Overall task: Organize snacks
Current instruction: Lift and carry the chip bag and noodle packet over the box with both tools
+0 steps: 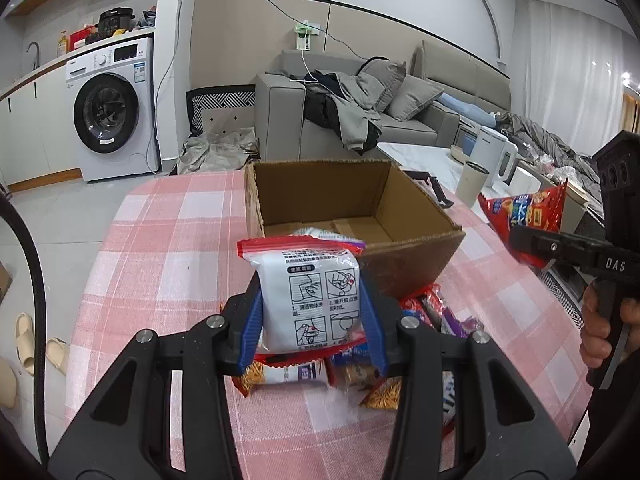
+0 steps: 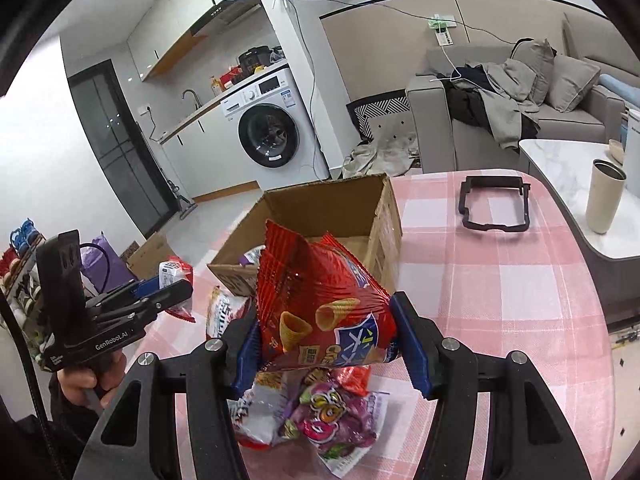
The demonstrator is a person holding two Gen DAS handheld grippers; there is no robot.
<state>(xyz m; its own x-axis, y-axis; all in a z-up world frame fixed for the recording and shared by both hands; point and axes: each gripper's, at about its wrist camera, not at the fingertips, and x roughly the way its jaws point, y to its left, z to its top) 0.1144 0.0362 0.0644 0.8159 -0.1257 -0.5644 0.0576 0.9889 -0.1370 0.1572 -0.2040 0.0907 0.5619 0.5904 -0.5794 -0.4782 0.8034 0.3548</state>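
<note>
My left gripper (image 1: 310,300) is shut on a white snack packet with red ends (image 1: 308,292), held above the table just before the open cardboard box (image 1: 404,264). My right gripper (image 2: 324,336) is shut on a red bag of cone crisps (image 2: 320,296), held in front of the same box (image 2: 384,216). The red bag also shows at the right of the left wrist view (image 1: 524,216). A snack lies inside the box (image 2: 252,256). A pile of snack packets (image 2: 328,412) lies on the pink checked tablecloth (image 2: 500,300) under both grippers.
A black plastic frame (image 2: 494,204) lies on the cloth right of the box. A beige cup (image 2: 604,196) stands on the marble side table to the right. A washing machine (image 1: 112,112) and sofa (image 1: 360,112) stand beyond the table.
</note>
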